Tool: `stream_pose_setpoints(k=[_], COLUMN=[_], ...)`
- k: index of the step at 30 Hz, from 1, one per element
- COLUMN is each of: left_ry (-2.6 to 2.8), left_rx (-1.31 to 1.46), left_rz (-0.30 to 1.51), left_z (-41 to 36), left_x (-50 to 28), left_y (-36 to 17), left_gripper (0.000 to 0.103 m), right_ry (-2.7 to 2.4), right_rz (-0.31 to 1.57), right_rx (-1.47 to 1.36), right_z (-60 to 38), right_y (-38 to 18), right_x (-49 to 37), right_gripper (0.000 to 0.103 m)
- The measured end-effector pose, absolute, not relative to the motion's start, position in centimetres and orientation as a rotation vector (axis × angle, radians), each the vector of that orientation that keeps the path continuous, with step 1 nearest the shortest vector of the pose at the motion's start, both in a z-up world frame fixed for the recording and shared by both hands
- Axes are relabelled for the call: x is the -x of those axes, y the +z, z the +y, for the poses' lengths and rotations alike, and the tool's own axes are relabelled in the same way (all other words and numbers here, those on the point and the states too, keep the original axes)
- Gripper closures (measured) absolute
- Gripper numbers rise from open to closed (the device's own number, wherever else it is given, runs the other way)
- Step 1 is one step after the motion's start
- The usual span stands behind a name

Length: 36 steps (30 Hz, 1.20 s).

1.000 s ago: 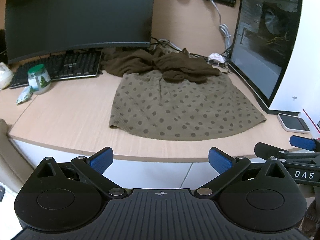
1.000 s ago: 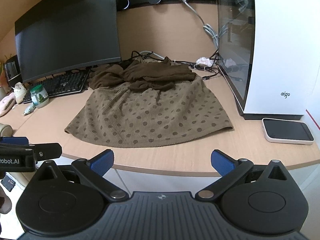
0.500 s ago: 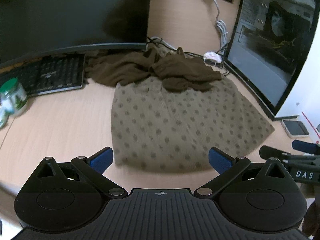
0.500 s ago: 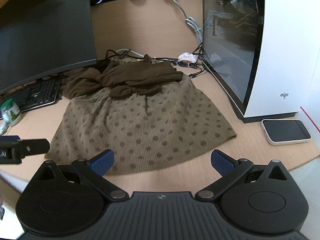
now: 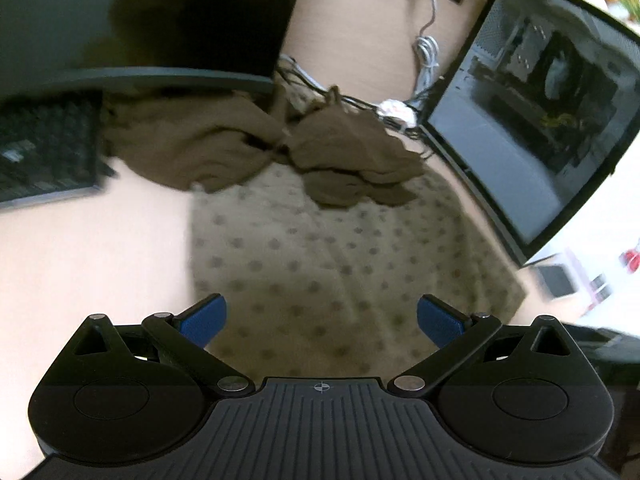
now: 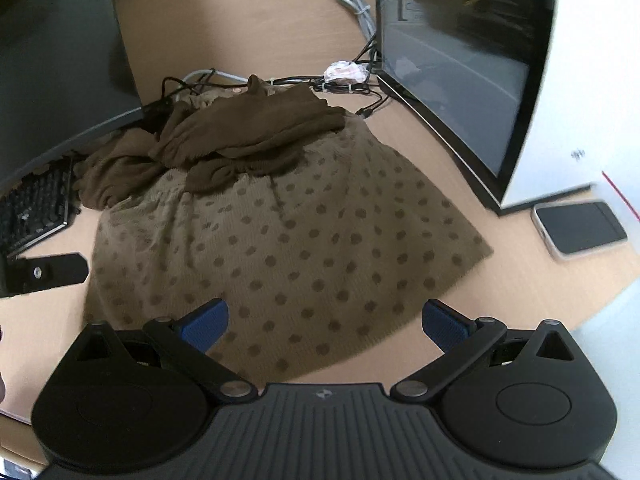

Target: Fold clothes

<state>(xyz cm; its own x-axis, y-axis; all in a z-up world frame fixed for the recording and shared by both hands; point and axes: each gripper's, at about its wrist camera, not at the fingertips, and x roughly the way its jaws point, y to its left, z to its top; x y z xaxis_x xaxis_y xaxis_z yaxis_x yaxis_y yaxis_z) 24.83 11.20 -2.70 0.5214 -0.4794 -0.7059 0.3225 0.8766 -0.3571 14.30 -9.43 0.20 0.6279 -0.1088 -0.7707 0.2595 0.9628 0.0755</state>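
Observation:
An olive polka-dot garment [image 5: 328, 264] [image 6: 288, 248] lies spread flat on the wooden desk, its hem toward me. Its dark brown top part [image 5: 352, 160] [image 6: 248, 136] is bunched in a heap at the far end. My left gripper [image 5: 320, 320] hovers open over the garment's near hem, nothing between its blue pads. My right gripper [image 6: 324, 320] is open too, above the hem's middle and right portion. The left gripper's finger [image 6: 48, 270] shows at the left edge of the right wrist view.
A dark monitor [image 5: 140, 20] and a keyboard [image 6: 32, 212] stand at back left. A white PC case with a glass panel [image 6: 460, 72] rises at right, with cables [image 6: 348, 80] behind the garment. A phone [image 6: 580, 228] lies by the case.
Both grippers have moved forward and down over the desk, from in front of its edge to above the garment's near hem. Both stay open.

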Motion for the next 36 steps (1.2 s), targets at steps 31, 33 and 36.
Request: stream_pose_setpoints(k=[31,33,36], left_ry=[-0.417,-0.424,-0.461], left_rx=[0.223,0.234,0.299], left_rz=[0.985,1.006,1.074], left_z=[10.0,10.7,12.1], left_x=[-29.4,-27.3,-24.6], left_y=[-8.8,-8.6,-8.3], left_gripper=[0.000,0.000,0.000], right_ry=[0.273,0.302,0.339], right_rz=[0.897,0.909,0.932], right_rx=[-0.162,-0.133,-0.108], right_z=[-15.4,-15.2,-15.2], right_y=[-6.0,-6.0,-5.9], right_x=[-27.6,-25.5,-22.3], right_gripper=[0.000,0.000,0.000])
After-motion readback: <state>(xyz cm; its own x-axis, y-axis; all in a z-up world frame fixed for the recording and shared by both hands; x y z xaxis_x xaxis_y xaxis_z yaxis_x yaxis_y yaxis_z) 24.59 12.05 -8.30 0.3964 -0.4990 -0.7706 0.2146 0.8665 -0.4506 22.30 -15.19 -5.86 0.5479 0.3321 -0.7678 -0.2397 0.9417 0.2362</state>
